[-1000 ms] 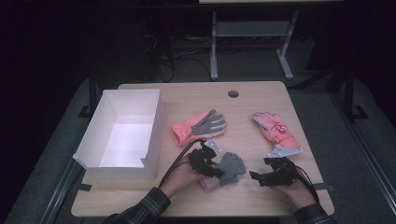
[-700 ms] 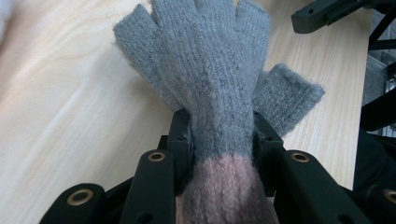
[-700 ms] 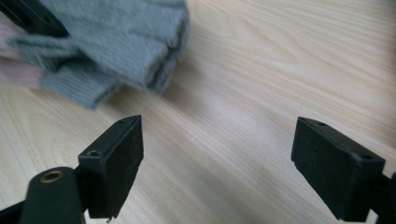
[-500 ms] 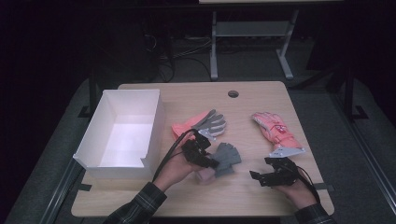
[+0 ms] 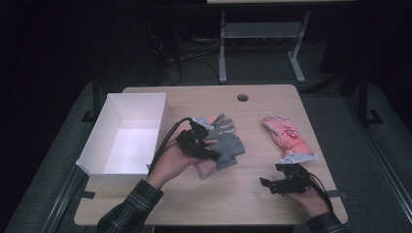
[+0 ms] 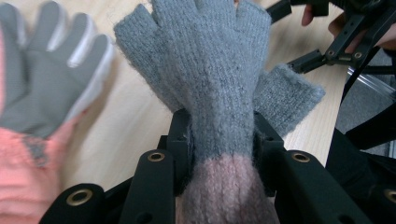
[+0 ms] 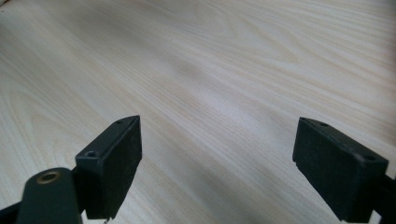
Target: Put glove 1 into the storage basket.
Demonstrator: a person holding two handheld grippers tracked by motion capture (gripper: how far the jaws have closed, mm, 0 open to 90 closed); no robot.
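grey knit glove (image 6: pixel 219 79) is clamped in the left gripper (image 5: pixel 206 145) beside the white box (image 5: pixel 92 153); right gripper (image 5: pixel 272 184) jaws gape over bare worktop (image 5: pixel 233 199).

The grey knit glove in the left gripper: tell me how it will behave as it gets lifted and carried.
Probably floppy: the grey glove is soft knit, and its fingers and thumb spread loosely beyond the left gripper. Likely light for its size, being thin yarn. Unlikely to slip: the fuzzy cuff sits pinched between the jaws.
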